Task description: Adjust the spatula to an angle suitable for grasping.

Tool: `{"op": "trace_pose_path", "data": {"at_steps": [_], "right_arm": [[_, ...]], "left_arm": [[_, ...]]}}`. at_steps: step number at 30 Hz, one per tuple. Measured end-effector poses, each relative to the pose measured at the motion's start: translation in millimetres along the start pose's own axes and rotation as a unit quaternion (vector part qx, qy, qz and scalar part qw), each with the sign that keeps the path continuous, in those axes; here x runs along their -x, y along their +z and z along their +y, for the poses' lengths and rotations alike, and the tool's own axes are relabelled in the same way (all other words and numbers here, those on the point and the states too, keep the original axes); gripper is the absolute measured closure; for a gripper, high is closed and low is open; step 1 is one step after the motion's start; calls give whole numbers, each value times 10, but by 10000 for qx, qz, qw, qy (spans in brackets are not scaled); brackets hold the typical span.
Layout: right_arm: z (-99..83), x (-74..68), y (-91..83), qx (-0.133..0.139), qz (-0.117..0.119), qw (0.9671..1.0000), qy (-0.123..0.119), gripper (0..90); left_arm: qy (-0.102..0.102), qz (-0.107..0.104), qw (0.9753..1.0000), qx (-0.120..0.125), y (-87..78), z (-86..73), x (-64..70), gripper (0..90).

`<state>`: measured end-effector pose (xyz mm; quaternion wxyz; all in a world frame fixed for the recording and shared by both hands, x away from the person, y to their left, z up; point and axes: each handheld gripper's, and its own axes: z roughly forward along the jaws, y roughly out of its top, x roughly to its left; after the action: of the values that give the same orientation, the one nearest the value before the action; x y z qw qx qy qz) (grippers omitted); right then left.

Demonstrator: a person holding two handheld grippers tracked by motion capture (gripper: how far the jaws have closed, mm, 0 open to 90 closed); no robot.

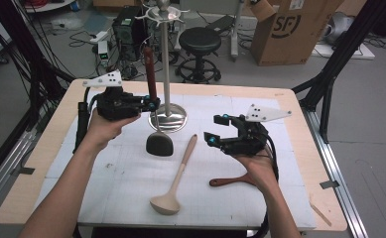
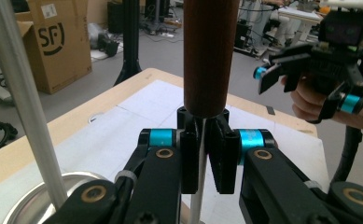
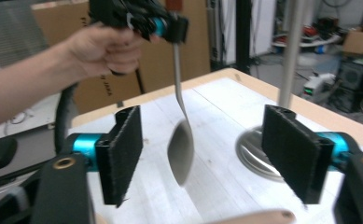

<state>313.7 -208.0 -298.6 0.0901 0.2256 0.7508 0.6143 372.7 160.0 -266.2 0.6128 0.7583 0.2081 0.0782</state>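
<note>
- The right gripper (image 1: pixel 219 130) hovers above the bench (image 1: pixel 131 198), its fingers (image 3: pixel 123 154) wide apart.
- The left gripper (image 1: pixel 152 104) has its fingers clamped on the spatula (image 1: pixel 159 143), held upright beside the metal stand (image 1: pixel 166 64), its head low over the bench.

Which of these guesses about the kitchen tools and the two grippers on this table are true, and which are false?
1. The left gripper is shut on the spatula, holding it upright off the table. True.
2. The right gripper holds the beige ladle. False: its jaws stand open with nothing between them, and the ladle lies on the table.
3. A tool already hangs from the metal rack. False: the hooks at its top are bare.
4. A dark wooden utensil lies near the person's right hand. True.
5. The spatula has a reddish-brown wooden handle. True.
</note>
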Motion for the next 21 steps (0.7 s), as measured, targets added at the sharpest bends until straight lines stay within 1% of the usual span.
{"op": "trace_pose_path", "data": {"at_steps": [3,5,10,12,13,16,18,21], "right_arm": [[-67,27,-51,-36,-106,9999,63,239],[-113,44,-80,-85,-170,9998,71,230],[-222,74,-151,-112,-286,9994,128,192],[-265,83,-181,-109,-320,9993,157,173],[-289,91,-199,-152,-364,9990,193,166],[-349,103,-239,-170,-408,9988,210,165],[-381,109,-264,-195,-488,9984,218,164],[-434,128,-304,-232,-541,9980,225,144]], "left_arm": [[-19,21,10000,-18,-3,43,-39,833],[11,56,10000,-42,-1,84,-52,833],[45,34,10000,-33,2,203,-97,833],[48,55,10000,-34,4,245,-121,834],[46,61,10000,-32,6,261,-133,833],[24,30,10000,-15,11,296,-166,834],[17,37,10000,-19,23,320,-187,834],[10,66,10000,-66,41,356,-214,833]]}}
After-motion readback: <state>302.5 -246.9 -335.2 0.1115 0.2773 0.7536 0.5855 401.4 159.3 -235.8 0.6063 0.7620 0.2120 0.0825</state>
